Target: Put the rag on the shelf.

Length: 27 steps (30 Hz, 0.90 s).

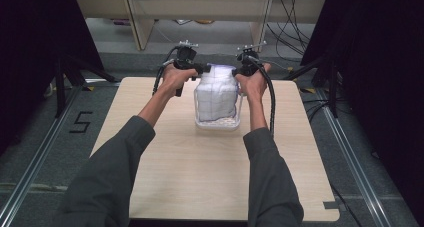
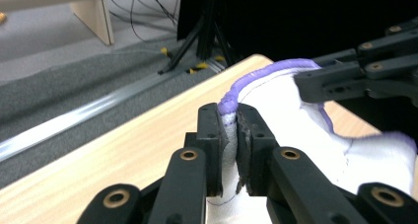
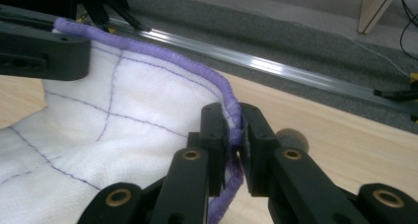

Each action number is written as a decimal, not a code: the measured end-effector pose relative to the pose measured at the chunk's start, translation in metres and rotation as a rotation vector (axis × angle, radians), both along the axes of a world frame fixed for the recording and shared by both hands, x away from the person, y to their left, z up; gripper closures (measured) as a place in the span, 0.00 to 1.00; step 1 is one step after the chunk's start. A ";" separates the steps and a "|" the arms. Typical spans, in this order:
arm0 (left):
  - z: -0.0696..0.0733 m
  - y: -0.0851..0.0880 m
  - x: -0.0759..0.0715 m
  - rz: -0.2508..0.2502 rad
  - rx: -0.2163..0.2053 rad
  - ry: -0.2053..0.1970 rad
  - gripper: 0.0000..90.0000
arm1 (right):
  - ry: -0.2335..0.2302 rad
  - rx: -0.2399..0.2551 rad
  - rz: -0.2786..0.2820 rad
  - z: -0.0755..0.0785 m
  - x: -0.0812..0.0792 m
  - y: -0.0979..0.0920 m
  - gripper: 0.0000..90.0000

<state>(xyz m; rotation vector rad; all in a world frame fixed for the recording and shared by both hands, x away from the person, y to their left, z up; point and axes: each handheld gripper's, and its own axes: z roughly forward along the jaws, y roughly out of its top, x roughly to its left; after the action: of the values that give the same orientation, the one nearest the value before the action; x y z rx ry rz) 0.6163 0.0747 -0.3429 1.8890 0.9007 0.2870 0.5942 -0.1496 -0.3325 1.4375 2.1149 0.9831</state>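
Cloth [image 1: 216, 98], white with thin purple grid lines and a purple hem, hangs at upper centre of the high view, held up by its 2 top corners with the lower edge bunched on the table [image 1: 165, 172]. Left gripper [image 1: 200, 68] sits at the cloth's top left corner, right gripper [image 1: 239, 71] at its top right, both just above the far part of the tabletop.

Left gripper view: cloth [image 2: 296, 120] runs from centre to right of frame, jaws clamped tight on the white fabric just under the hem, fabric squeezed between the pads. Other gripper [image 2: 355, 78] shows upper right, also on the hem. Right gripper view: cloth [image 3: 113, 135] fills left and centre, jaws closed right on the purple hem, which runs between the pads. Other gripper [image 3: 39, 46] sits upper left on the same edge.

Handling, as a judgement: soft, light, fully limp, likely fleece or towel stuff, so it sags and folds under its own weight; not fragile, not slippery. The thick rolled hem looks like the best hold, it gives the pads a ridge to bite. Corner grips keep the sheet spread; a mid-edge grip would probably let it bunch. Lower edge may drag on the table if it is moved low.
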 end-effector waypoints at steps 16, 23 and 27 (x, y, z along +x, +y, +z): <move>0.008 0.022 -0.013 0.060 -0.025 0.049 0.61 | 0.003 0.023 -0.038 0.010 -0.013 -0.021 0.66; 0.010 0.032 -0.019 0.054 -0.032 0.063 0.60 | 0.004 0.035 -0.027 0.011 -0.020 -0.029 0.66; 0.009 0.038 -0.026 0.044 -0.019 0.067 0.60 | 0.018 0.049 -0.026 0.011 -0.025 -0.030 0.66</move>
<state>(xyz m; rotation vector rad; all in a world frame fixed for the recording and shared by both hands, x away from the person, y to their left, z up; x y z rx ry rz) 0.5905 0.1129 -0.3334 1.8732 0.9875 0.2417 0.5691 -0.1797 -0.3216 1.4994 2.0928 1.0223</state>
